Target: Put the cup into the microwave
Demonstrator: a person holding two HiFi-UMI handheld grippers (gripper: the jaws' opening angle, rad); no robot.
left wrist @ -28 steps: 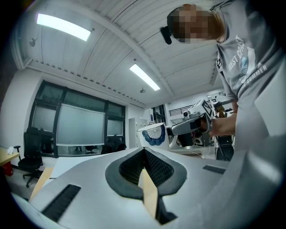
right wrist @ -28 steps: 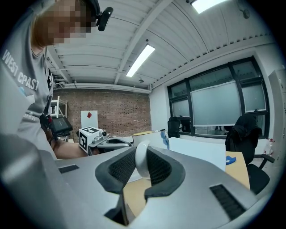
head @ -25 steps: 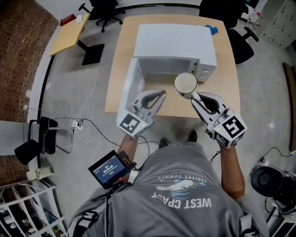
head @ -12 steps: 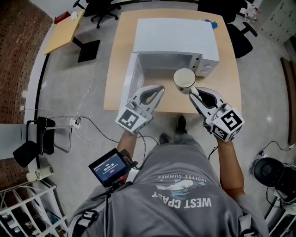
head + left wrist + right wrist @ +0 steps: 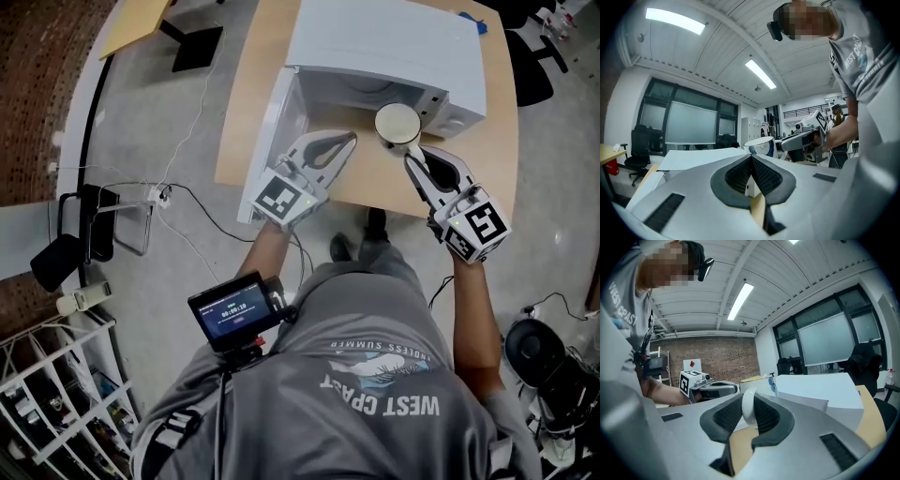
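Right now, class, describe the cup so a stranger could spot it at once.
On the wooden table stands a white microwave with its door open. Just before its mouth, the right tool grips a round white cup, the only round thing there.

You are gripping the cup (image 5: 397, 123) at the tip of your right tool (image 5: 413, 155), just before the open microwave (image 5: 389, 42); your left tool (image 5: 345, 141) is hovering alongside, above the counter (image 5: 247, 111).
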